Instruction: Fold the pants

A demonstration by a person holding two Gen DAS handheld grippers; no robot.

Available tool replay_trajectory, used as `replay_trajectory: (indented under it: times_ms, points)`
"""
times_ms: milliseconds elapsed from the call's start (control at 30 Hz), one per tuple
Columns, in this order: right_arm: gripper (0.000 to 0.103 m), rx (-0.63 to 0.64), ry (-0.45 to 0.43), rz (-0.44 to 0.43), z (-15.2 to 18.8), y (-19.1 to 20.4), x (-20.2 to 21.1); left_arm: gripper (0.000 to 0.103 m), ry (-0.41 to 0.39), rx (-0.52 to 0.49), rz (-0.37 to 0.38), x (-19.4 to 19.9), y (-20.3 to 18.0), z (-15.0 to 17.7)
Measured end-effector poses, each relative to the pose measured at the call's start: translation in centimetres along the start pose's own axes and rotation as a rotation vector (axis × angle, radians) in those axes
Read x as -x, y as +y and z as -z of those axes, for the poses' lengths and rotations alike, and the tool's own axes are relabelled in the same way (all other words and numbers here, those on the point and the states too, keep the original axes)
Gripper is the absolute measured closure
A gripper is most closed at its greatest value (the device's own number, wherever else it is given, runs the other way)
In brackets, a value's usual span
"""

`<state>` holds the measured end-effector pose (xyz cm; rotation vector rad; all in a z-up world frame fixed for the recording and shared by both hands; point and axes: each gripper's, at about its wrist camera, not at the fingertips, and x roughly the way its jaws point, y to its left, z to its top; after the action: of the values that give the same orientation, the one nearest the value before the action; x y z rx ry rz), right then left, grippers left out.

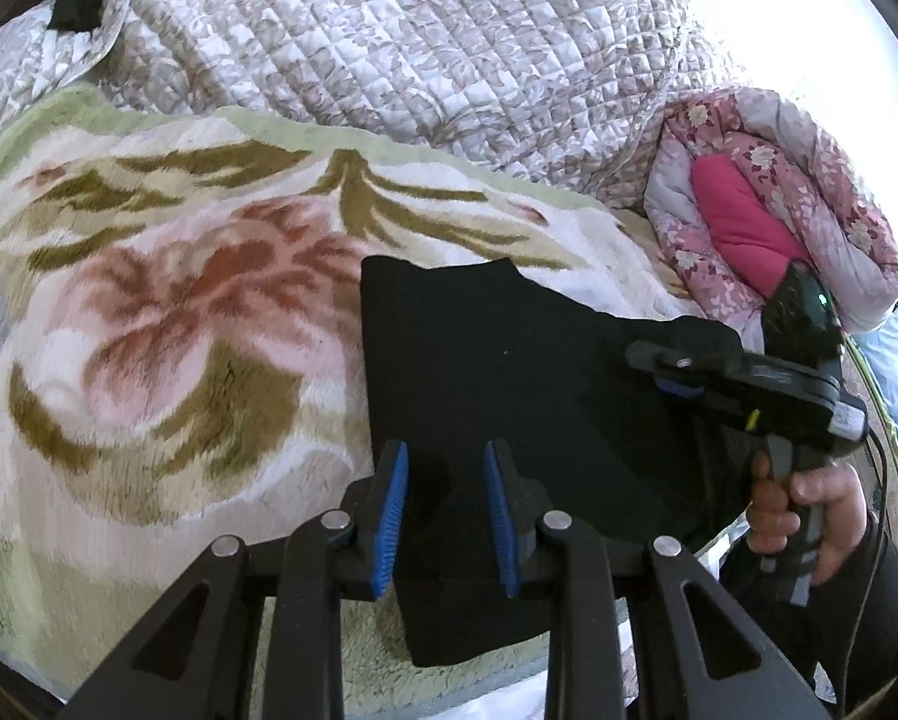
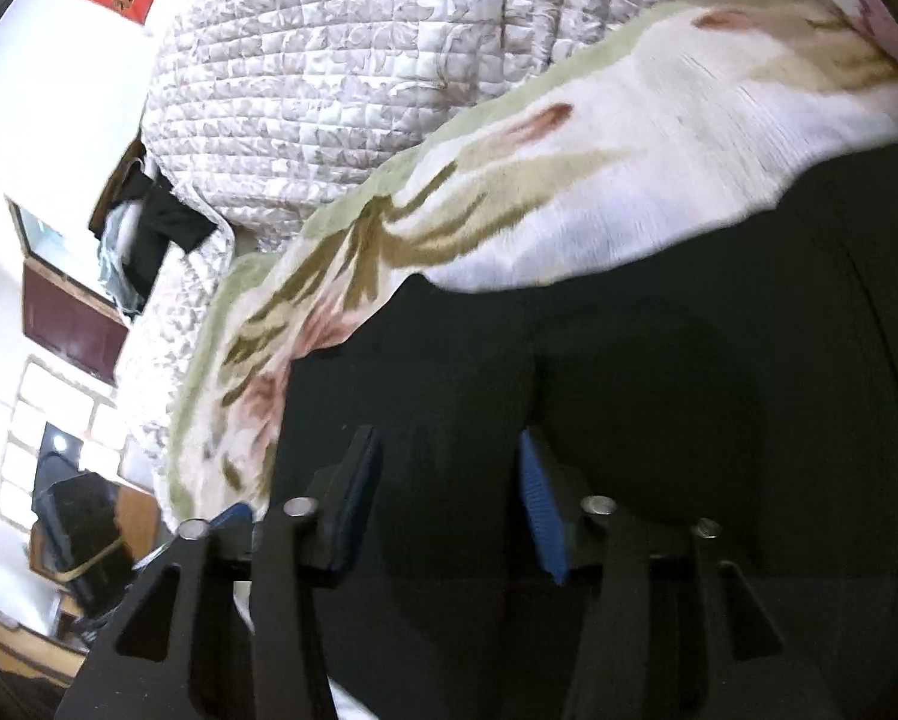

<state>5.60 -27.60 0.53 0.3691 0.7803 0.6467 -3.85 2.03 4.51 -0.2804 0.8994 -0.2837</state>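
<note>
Left wrist view: black soft-fabric pants lie folded into a compact dark slab on a plush cream blanket with a pink-and-olive flower print spread over the bed, a grey-white quilted bedspread bunched up behind and a pink floral rolled quilt at the far right. The left claw hovers over the near end of the pants, blue pads partly apart, nothing visibly pinched between them. The right claw reaches in from the right, held by the person's hand, low over the pants' right edge; its opening is hard to read from this angle. Right wrist view: frame is motion-blurred; the right claw sits just above the black pants, pads parted a little, with dark cloth beneath but no fold seen clamped between them, so it reads as let go. The flower blanket shows beyond. Judgement: a fold looks just laid down, the step in hand being release and tidy. Next move likely calls for both claws to clear the cloth without dragging it, then either smooth the top layer or pinch one end for a last fold.
</note>
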Motion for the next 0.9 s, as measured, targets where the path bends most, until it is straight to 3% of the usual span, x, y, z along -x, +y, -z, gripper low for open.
replay_trajectory:
  times_ms: [33,100,167,233,333,433,500,567,633,700,833,900]
  points:
    - [0.097,0.020,-0.015,0.012,-0.1,0.3,0.2,0.073,-0.002,-0.005,-0.002,0.1,-0.1,-0.1]
    - [0.097,0.067,-0.052,0.066,-0.2,0.6,0.6,0.071,-0.008,-0.012,-0.003,0.1,-0.1,-0.1]
    - [0.097,0.077,-0.054,0.210,-0.1,-0.1,0.6,0.071,-0.002,-0.008,-0.005,-0.1,0.0,-0.1]
    - [0.097,0.051,-0.064,0.204,0.3,-0.5,1.6,0.071,0.007,-0.004,-0.007,-0.4,0.1,-0.1]
    - [0.097,0.121,-0.109,0.180,2.0,1.4,3.7,0.071,0.003,-0.023,0.002,-0.5,-0.4,-0.1]
    - [0.096,0.188,-0.057,0.128,4.4,2.9,3.4,0.071,0.017,-0.054,0.012,-1.0,-1.2,0.1]
    - [0.094,0.206,0.013,0.178,5.9,2.2,2.1,0.071,0.042,-0.083,0.018,-1.9,-1.7,0.6]
    - [0.094,0.171,-0.023,0.158,6.2,1.7,3.0,0.071,0.058,-0.100,-0.008,-2.5,-1.8,1.3]
    - [0.093,0.174,-0.032,0.244,6.2,1.5,4.2,0.071,0.045,-0.115,-0.013,-1.9,-2.1,1.6]
    - [0.091,0.172,-0.053,0.264,6.4,1.2,5.4,0.071,0.044,-0.123,-0.011,-1.6,-2.1,1.9]
    - [0.087,0.036,-0.110,0.364,6.6,-2.0,8.5,0.071,0.036,-0.133,-0.017,-1.6,-1.8,2.6]
    - [0.087,-0.079,-0.154,0.301,6.3,-3.7,10.5,0.071,0.036,-0.132,-0.022,-1.6,-1.9,2.5]
